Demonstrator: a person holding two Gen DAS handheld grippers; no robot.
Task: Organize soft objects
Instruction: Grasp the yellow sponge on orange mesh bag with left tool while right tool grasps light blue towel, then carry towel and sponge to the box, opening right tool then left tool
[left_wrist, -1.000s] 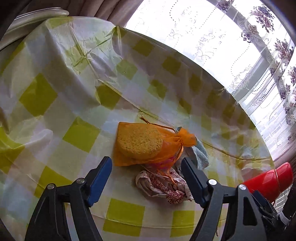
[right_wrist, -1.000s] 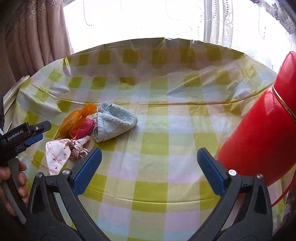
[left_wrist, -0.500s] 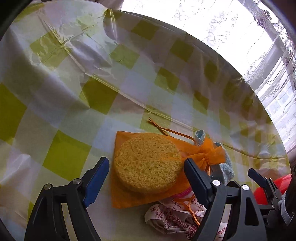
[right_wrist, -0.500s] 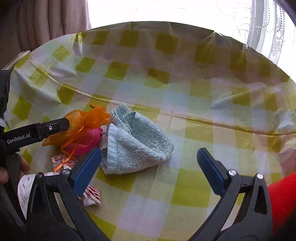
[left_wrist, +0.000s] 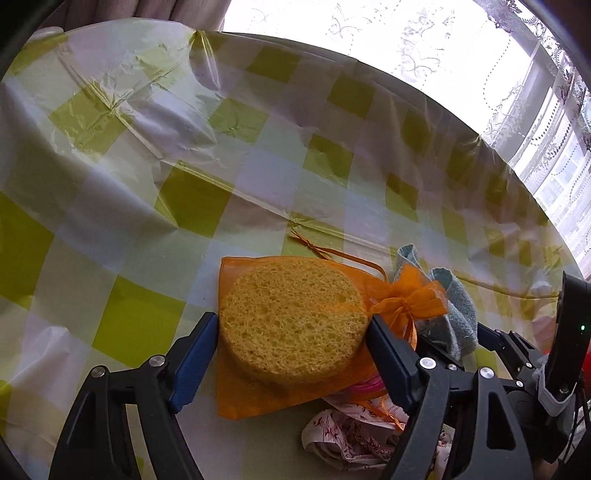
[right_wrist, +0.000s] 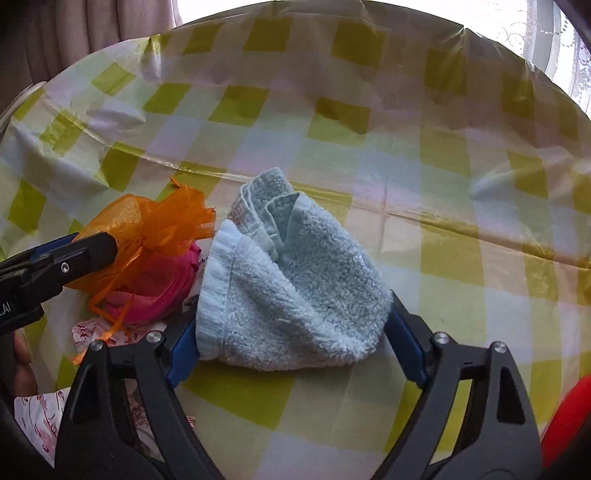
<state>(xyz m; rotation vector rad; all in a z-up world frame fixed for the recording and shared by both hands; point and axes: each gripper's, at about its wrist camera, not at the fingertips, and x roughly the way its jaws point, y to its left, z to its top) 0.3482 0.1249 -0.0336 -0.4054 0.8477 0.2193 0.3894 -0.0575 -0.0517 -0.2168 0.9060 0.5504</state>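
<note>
A round yellow sponge (left_wrist: 291, 319) lies flat inside a sheer orange drawstring pouch (left_wrist: 258, 395), its gathered neck (right_wrist: 173, 221) tied and flared. Just beside the pouch's neck sits a folded pale blue towel (right_wrist: 295, 280), bunched into a soft cone with its layered edges pointing away. A pink bundle (right_wrist: 155, 291) is tucked under the pouch, touching the towel, and a crumpled white cloth with red print (left_wrist: 347, 435) lies against the pouch's near edge.

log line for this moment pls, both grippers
left gripper: pads against yellow sponge in orange bag | right gripper: jaws just closing, pads at blue towel | stage: grasping
</note>
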